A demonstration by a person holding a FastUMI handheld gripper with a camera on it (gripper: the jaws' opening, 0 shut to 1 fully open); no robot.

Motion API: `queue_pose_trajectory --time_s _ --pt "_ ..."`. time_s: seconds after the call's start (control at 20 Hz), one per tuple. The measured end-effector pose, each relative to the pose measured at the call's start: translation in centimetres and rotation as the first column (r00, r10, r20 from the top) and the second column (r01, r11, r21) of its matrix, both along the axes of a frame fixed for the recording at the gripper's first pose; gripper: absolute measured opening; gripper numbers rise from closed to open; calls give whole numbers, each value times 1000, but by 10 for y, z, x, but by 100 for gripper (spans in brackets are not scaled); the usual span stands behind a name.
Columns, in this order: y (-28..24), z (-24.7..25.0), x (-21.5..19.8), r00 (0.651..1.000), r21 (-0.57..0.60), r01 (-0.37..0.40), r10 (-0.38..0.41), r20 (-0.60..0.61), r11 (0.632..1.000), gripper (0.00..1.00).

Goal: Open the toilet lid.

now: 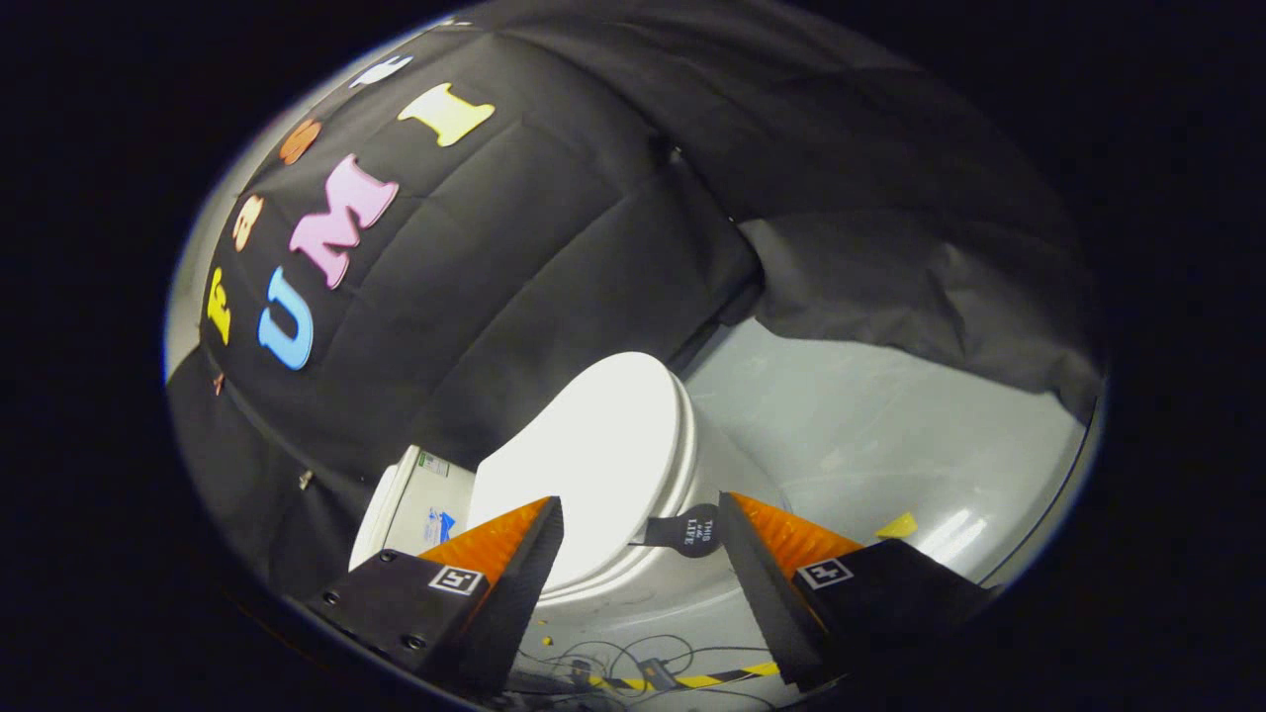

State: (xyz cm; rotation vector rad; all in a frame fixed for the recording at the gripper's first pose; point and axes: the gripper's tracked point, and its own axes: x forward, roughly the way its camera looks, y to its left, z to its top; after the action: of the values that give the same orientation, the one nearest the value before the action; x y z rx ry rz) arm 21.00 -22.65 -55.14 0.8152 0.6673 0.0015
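I see the grey floor point(890, 435) at right of frame, then the white toilet point(633, 583) low at centre. Its toilet lid point(584, 465) lies shut, just beyond my claw point(641, 516), spread wide and empty; a black pull tab point(692, 529) sits between the fingers.
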Motion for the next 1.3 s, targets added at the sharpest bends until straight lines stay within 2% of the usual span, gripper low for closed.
queue_pose_trajectory --time_s 0.15,0.35,0.65,0.75,0.85,0.9,1.05,1.3 --pt "-5 -33 2 996 119 59 -50 -79 991 99" --pt "-3 -60 7 979 258 154 -113 -168 954 99" --pt "23 -79 20 972 366 175 -101 -212 914 96" --pt "25 -78 25 968 404 205 -122 -221 892 60" --pt "22 -72 22 968 486 220 -130 -212 846 23" --pt "27 -74 23 966 495 233 -142 -215 837 10" --pt "30 -73 22 976 433 193 -125 -180 881 10" --pt "31 -51 26 982 373 164 -117 -146 913 6"
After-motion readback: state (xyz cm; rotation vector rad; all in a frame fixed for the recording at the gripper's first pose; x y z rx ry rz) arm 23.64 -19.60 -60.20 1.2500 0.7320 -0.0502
